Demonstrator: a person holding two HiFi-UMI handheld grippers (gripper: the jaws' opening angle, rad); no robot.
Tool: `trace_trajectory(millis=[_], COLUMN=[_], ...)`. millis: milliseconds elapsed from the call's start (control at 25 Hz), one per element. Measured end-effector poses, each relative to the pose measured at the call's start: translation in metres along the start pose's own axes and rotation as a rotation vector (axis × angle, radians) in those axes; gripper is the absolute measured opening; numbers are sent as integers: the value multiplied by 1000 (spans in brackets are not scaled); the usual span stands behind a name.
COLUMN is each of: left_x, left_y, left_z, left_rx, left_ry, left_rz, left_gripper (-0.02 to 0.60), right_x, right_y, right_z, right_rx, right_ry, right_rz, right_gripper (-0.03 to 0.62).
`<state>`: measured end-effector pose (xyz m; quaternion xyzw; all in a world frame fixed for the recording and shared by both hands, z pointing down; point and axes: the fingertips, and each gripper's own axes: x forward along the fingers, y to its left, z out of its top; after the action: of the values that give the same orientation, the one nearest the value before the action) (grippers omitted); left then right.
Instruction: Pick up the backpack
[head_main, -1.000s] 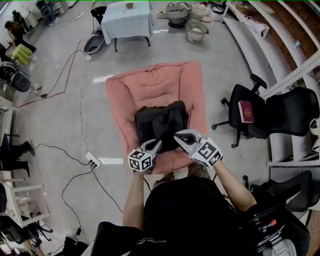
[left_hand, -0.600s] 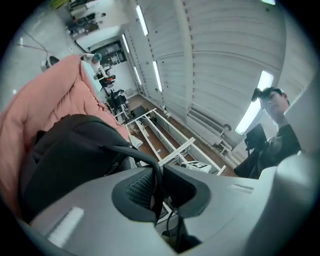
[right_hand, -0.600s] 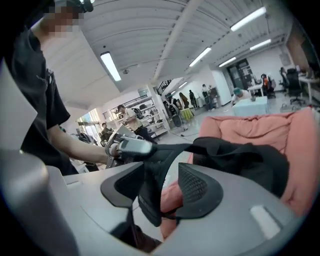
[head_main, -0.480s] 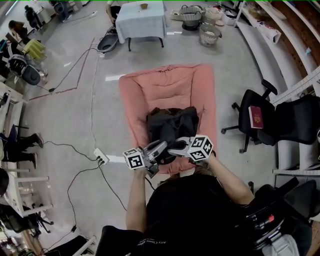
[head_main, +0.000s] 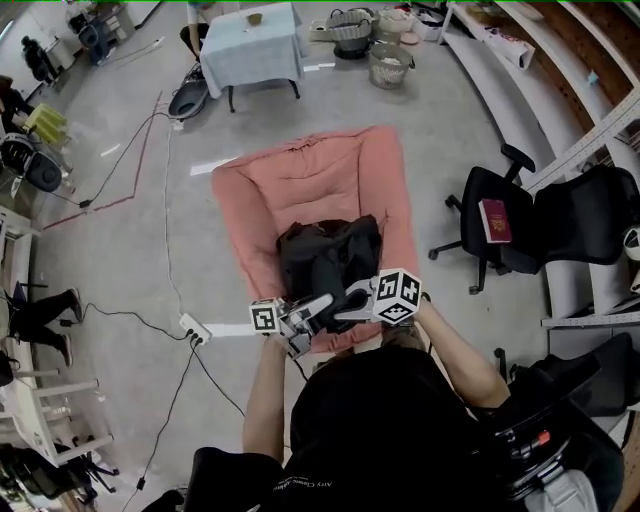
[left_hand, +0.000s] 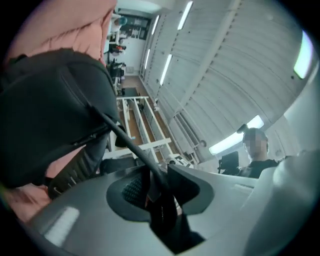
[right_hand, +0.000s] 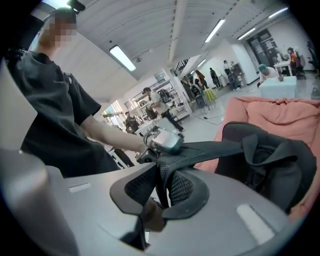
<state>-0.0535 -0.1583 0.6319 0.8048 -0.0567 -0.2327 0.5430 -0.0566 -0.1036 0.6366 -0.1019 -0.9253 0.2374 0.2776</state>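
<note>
Item: backpack (head_main: 325, 262), black, soft-sided fabric, slumped and creased. Location: on pink cushion (head_main: 300, 180) on the floor (head_main: 440, 150), just beyond the fingertips of both grippers, joined to them by its straps. Left gripper (left_hand: 156, 184): fingers (left_hand: 131, 189) pressed together on thin strap (left_hand: 122, 137), a narrow black band drawn taut from between the pads up to the pack's body. Right gripper (right_hand: 161, 187): fingers (right_hand: 139, 186) just closed further, pinching shoulder strap (right_hand: 210, 147), a broad padded band folded lengthwise between the pads and leading off to the pack at right of the fingertips. Handling, by judgement: light to moderate in weight, contents unknown; limp, likely to sag and swing below the fingers once off the cushion; not fragile; woven surface unlikely to slip against textured pads, though the thin strap liable to slide through a loose pinch. Hold points, by judgement: both straps sound for lifting, presumably sewn to the body; shoulder strap the better load-bearer, best kept deep between the pads rather than at the tips; thin strap suited to steadying only. Recommended: even upward pull on both, fingers kept close side by side to avoid tipping the pack. Clearance of near edge from cushion: not determinable.
</note>
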Motion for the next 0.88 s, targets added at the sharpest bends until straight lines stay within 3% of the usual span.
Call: trace_trajectory(millis=[80, 160, 280, 360, 480, 600, 680, 760, 880], left_x=[24, 46, 63, 71, 78, 77, 70, 55, 32], left_y=[7, 11, 16, 22, 37, 55, 61, 62, 55], left_z=[-9, -10, -5, -4, -4, 4, 16, 26, 31], left_rx=[1, 2, 1, 24, 167, 388, 486, 557, 591], left_ry=[116, 172, 164, 152, 143, 141, 113, 89, 91], left_rz=[5, -9, -29, 1, 131, 365, 514, 618, 674], left_gripper=[86, 87, 81, 78, 62, 48, 25, 21, 18], right_x=[3, 5, -3, -11, -15, -17, -26, -37, -62], right_y=[5, 6, 0, -7, -22, -44, -57, -68, -103], right_z=[-14, -20, -22, -29, -46, -61, -72, -84, -101], right_rx=[-35, -53, -5, 36, 104, 132, 147, 192, 222], right_ry=[96, 134, 102, 99, 99, 52, 8, -30, -40], right_rz=[-7, -27, -65, -83, -115, -196, -237, -252, -364], right_gripper=[64, 64, 63, 64, 64, 81, 100, 101, 160])
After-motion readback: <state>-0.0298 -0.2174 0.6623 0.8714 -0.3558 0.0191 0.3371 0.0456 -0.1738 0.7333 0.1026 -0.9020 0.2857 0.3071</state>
